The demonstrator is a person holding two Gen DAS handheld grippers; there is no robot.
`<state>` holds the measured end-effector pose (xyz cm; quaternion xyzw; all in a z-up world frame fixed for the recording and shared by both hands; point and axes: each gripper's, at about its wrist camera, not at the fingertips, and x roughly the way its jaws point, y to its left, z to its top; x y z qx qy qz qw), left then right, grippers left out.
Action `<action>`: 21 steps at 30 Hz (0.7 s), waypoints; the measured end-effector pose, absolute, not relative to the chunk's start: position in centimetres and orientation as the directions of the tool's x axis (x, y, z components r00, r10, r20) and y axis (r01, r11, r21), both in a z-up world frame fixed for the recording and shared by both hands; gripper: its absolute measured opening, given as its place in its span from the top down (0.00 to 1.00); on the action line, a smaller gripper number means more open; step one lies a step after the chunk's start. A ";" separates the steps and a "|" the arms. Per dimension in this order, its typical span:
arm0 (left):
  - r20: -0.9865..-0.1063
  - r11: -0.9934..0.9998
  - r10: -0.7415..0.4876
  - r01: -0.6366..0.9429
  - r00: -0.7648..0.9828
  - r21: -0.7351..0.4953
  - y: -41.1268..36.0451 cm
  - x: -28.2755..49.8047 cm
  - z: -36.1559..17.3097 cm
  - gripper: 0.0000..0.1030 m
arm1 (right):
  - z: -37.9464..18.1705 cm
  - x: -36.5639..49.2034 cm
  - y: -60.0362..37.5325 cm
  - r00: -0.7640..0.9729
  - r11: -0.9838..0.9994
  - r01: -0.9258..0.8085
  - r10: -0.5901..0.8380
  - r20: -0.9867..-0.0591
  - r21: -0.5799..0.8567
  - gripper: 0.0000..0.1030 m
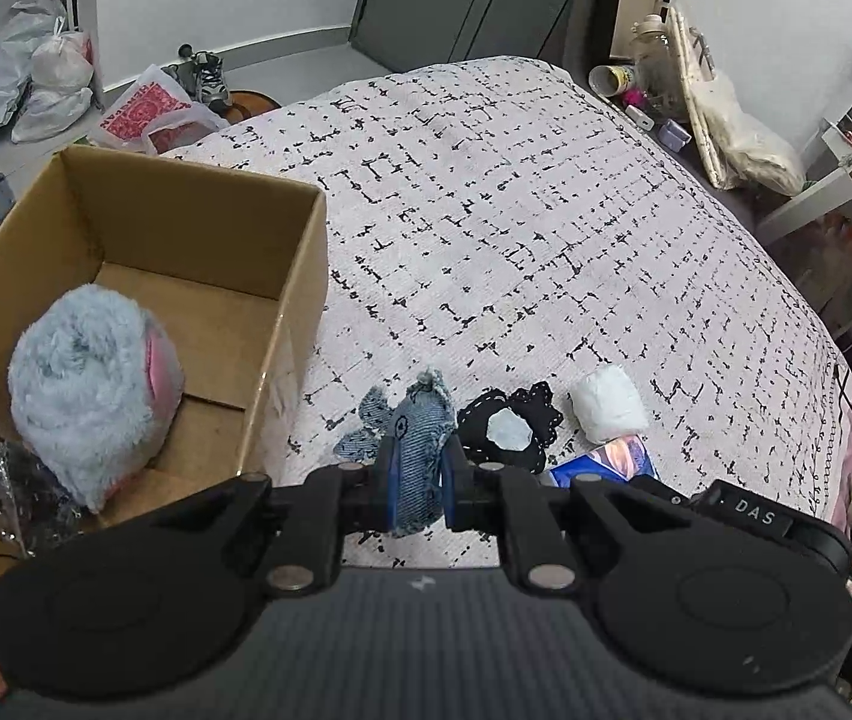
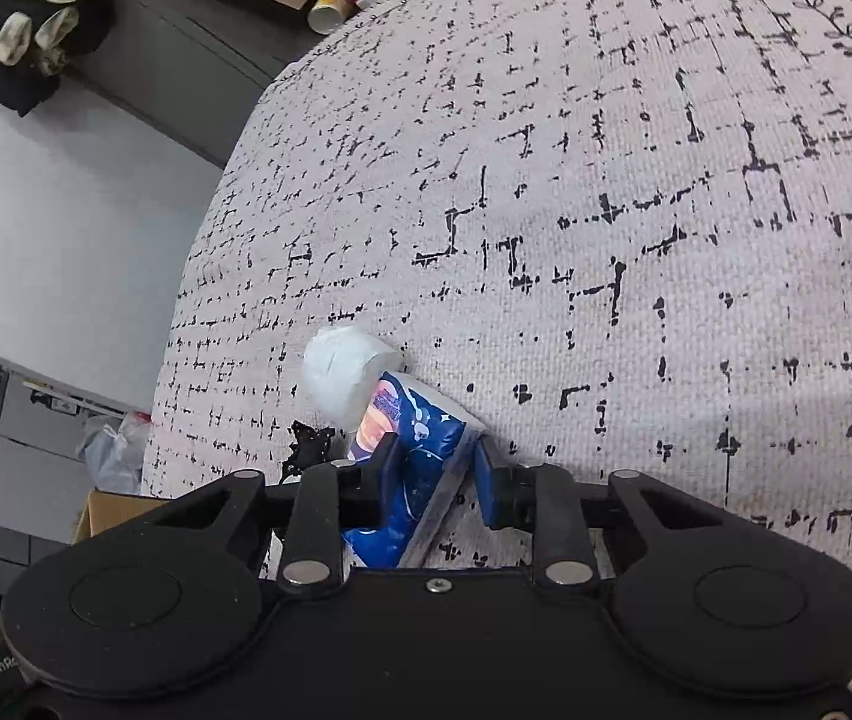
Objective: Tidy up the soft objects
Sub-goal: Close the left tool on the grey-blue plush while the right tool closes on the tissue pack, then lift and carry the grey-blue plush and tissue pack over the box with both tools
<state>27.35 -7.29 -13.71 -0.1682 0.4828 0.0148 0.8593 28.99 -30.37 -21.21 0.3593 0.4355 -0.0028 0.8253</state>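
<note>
My left gripper (image 1: 420,459) is shut on a small denim toy (image 1: 420,414), held just above the bedspread (image 1: 516,228) beside the open cardboard box (image 1: 198,204). A fluffy light-blue plush (image 1: 84,396) lies inside the box. On the bed to the right lie a black fabric piece with a pale patch (image 1: 510,429), a white roll (image 1: 606,411) and a blue printed packet (image 1: 606,462). In the right wrist view my right gripper (image 2: 435,462) is shut on the blue packet (image 2: 420,438), which rests against the white roll (image 2: 345,375) next to the black piece (image 2: 309,444).
A crinkled clear wrapper (image 1: 0,474) lies in the box's near corner. Plastic bags (image 1: 36,78) and shoes (image 1: 207,75) sit on the floor beyond the bed. Cups, bottles and a tote (image 1: 720,120) crowd the bedside at the far right. The box corner (image 2: 108,510) shows off the bed's left edge.
</note>
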 end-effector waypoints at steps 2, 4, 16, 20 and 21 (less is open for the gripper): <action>-0.833 0.943 -0.135 -0.187 0.536 -0.274 -7.4 27.3 -13.6 0.87 | -21.0 28.7 -30.4 0.621 0.738 0.322 0.308 -0.721 0.593 0.78; -0.828 0.945 -0.132 -0.182 0.545 -0.270 -7.6 27.1 -13.2 0.87 | -20.7 28.5 -30.5 0.625 0.739 0.325 0.301 -0.720 0.590 0.79; -0.799 0.954 -0.094 -0.175 0.594 -0.242 -7.7 24.8 -10.1 0.87 | -17.8 25.3 -30.9 0.675 0.730 0.303 0.289 -0.678 0.613 0.80; -0.784 0.953 -0.084 -0.180 0.615 -0.243 -7.4 23.9 -8.8 0.87 | -16.7 24.0 -30.4 0.697 0.730 0.268 0.303 -0.650 0.629 0.80; -0.780 0.952 -0.081 -0.183 0.620 -0.244 -7.3 23.7 -8.5 0.87 | -16.4 23.8 -30.1 0.702 0.732 0.254 0.310 -0.641 0.632 0.80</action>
